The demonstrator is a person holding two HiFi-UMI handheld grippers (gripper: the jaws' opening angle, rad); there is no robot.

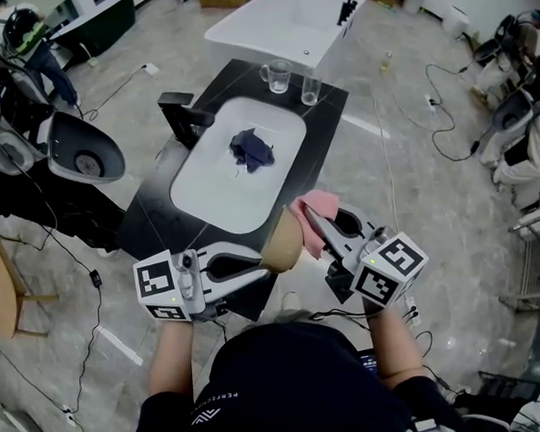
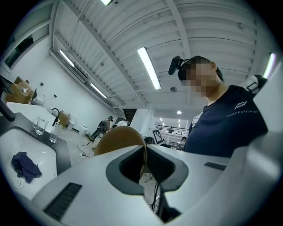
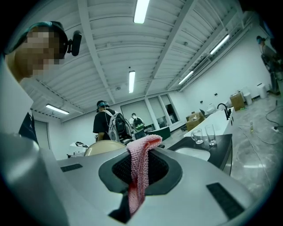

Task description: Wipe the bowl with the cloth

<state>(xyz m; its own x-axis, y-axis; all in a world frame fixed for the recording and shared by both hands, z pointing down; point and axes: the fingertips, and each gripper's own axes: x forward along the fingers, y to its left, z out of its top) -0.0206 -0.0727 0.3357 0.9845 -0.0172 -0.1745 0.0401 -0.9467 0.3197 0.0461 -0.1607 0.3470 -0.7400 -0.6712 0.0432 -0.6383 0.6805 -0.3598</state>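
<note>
In the head view a tan bowl [image 1: 282, 242] is held up in front of the person, over the near edge of the black counter. My left gripper [image 1: 265, 258] is shut on the bowl's rim, and the bowl [image 2: 118, 139] rises edge-on between its jaws in the left gripper view. My right gripper [image 1: 312, 224] is shut on a pink cloth [image 1: 316, 213], which lies against the bowl's right side. The right gripper view has that cloth [image 3: 141, 170] hanging out of the jaws, with the bowl [image 3: 104, 147] just behind to the left.
A white sink basin [image 1: 215, 180] set in the black counter [image 1: 330, 104] holds a dark blue rag [image 1: 250, 150]. A black faucet [image 1: 183, 116] stands at its left, two glasses [image 1: 278, 75] at the far end. Behind is a white tub [image 1: 276, 23]. Cables cross the floor.
</note>
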